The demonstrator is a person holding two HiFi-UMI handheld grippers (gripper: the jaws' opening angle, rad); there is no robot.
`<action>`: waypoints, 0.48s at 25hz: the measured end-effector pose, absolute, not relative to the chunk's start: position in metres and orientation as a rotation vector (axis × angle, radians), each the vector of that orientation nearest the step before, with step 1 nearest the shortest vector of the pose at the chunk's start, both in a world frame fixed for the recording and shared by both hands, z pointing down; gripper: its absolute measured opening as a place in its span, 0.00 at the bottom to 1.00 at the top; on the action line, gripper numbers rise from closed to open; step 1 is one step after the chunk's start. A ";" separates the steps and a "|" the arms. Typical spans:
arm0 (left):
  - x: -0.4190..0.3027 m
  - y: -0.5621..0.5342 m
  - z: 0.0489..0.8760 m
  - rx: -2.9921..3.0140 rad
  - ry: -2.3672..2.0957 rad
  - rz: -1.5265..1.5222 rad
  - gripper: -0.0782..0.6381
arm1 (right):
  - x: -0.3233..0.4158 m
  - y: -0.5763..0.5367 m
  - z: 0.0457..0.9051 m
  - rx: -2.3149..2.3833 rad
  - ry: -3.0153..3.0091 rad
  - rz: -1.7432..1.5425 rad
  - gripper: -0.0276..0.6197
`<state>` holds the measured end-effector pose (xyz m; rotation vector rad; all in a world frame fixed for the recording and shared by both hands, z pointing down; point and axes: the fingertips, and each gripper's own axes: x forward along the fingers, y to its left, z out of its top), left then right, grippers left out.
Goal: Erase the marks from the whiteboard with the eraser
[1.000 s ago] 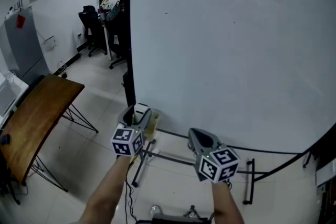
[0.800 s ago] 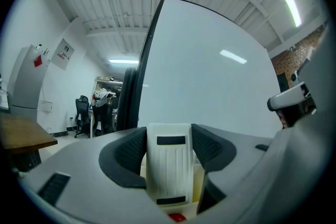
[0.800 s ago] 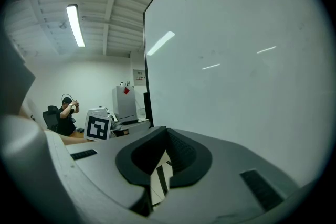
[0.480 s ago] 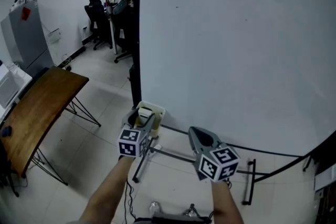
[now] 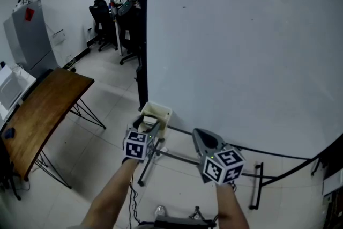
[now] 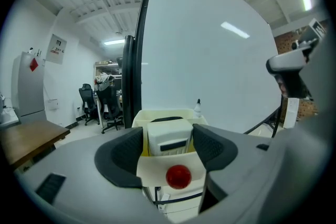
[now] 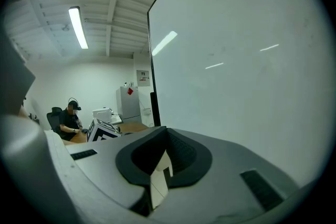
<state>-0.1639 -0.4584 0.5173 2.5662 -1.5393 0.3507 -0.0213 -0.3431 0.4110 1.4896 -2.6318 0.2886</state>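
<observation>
Whiteboard (image 5: 241, 51) nearly clean, just faint specks left. Left gripper (image 5: 147, 125) jaws pinch the eraser (image 6: 168, 136); right gripper (image 5: 202, 138) jaws pressed together, empty.

my head camera looks steeply down at the whiteboard (image 5: 241, 51); both gripper cameras sight closely along their jaws, sharing that board.

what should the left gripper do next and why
Probably raise the left gripper up the whiteboard. It is shut on the eraser, low by the board's bottom left corner, while the only marks I can make out are faint specks much higher up.
</observation>
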 end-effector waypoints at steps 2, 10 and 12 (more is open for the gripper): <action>-0.166 -0.458 0.509 2.580 -1.553 0.339 0.54 | -0.022 -0.342 0.409 1.491 -2.636 0.282 0.03; -0.136 -0.428 0.419 2.750 -1.469 0.091 0.53 | -0.010 -0.345 0.372 1.544 -2.672 0.173 0.03; -0.121 -0.419 0.400 2.795 -1.420 0.062 0.41 | -0.005 -0.345 0.360 1.565 -2.680 0.137 0.03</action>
